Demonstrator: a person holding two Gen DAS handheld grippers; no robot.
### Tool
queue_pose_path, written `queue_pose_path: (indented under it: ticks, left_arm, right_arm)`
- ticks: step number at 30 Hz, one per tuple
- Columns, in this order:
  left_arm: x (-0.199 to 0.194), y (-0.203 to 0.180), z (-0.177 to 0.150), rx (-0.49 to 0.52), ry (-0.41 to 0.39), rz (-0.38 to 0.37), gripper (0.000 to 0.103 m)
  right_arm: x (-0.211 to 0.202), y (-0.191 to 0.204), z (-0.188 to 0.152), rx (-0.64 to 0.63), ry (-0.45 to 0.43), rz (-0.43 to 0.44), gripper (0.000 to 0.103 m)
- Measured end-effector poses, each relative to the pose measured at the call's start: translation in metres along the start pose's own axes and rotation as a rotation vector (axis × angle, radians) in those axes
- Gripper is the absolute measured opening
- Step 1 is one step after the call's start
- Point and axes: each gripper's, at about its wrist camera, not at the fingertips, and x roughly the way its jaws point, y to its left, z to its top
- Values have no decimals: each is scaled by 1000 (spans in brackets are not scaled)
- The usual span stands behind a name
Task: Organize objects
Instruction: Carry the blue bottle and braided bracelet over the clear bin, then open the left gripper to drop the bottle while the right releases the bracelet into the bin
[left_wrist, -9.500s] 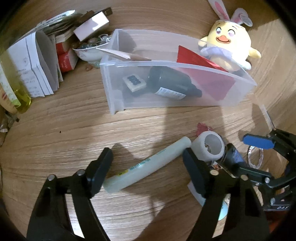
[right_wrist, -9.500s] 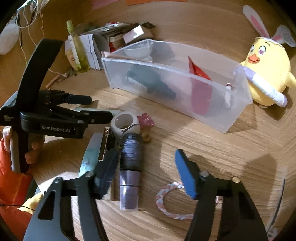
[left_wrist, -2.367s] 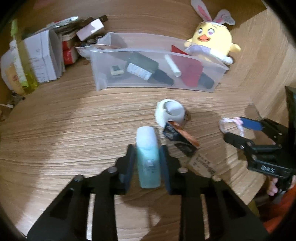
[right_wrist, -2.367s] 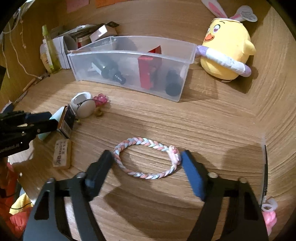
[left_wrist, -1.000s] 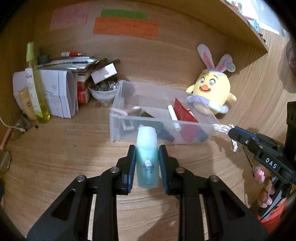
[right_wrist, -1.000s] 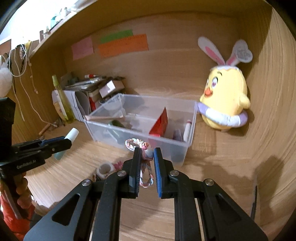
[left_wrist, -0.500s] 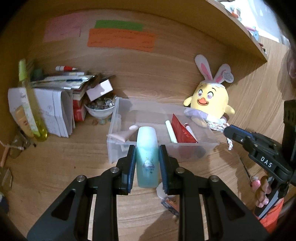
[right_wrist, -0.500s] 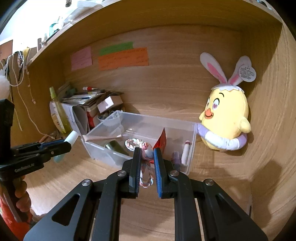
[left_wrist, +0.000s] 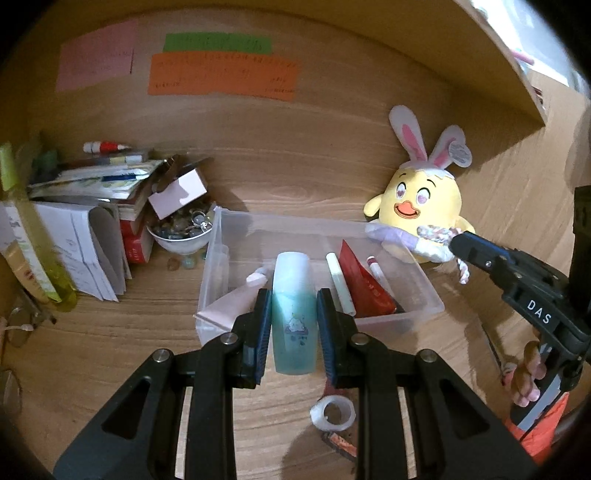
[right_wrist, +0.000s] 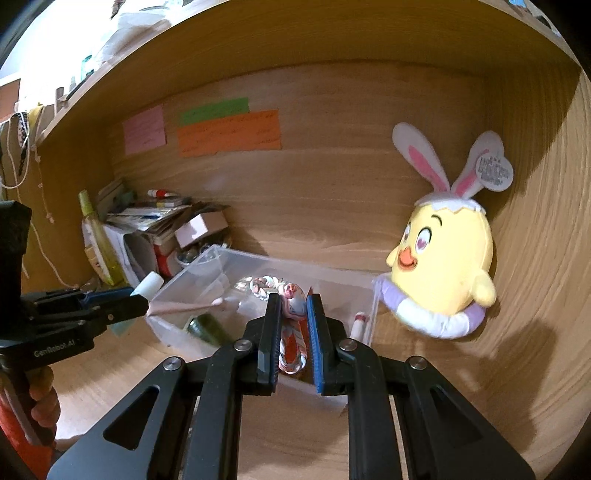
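Left gripper (left_wrist: 293, 325) is clamped on the teal bottle (left_wrist: 293, 306), pads on its flat sides around mid-body, cap end pointing away from the camera toward the bin (left_wrist: 424, 295). Holding it mid-body lengthwise keeps it from pivoting and, I'd judge, lets it drop in flat alongside what's already there.

Right gripper (right_wrist: 293, 328) is closed about as tight as it goes on the braided bracelet (right_wrist: 291, 314). Only a bunched section of the loop is pinched; the rest hangs slack below the jaws and a bit sticks out past the tips. A soft cord needs a near-full squeeze, hence almost no gap.

Both loads are off the counter (left_wrist: 110, 332) and in the air at the bin: bottle lined up with its near-middle section, bracelet toward its right end, near the chick plush (left_wrist: 421, 210). Two-handed carry, so each item probably gets its own spot without the grippers crossing.

Bin already holds a pink tube (left_wrist: 225, 306), a white stick (left_wrist: 340, 284), a red packet (left_wrist: 364, 291) and a small red-capped tube (left_wrist: 375, 267), all lying roughly lengthwise. A tape roll (left_wrist: 332, 411) sits on the counter below the left gripper, not yet sorted.

Likely next: lower over the rim, release. Risk: slack bracelet loop snagging the rim.
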Motion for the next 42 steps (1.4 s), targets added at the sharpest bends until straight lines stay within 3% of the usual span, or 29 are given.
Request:
queue_pose_path:
  ticks: [14,31,42]
  left_arm:
    - [42,10,9,-4,70,-1,24]
    - [83,-17,9,76,150,-27,22]
    - [87,-32,6,112,150,-28,22]
  right_arm:
    - [48,-19,1,4,93,-52,12]
    - [81,-25,-24,32,203,-34,13]
    - [94,-24,-30,24,252,-17,13]
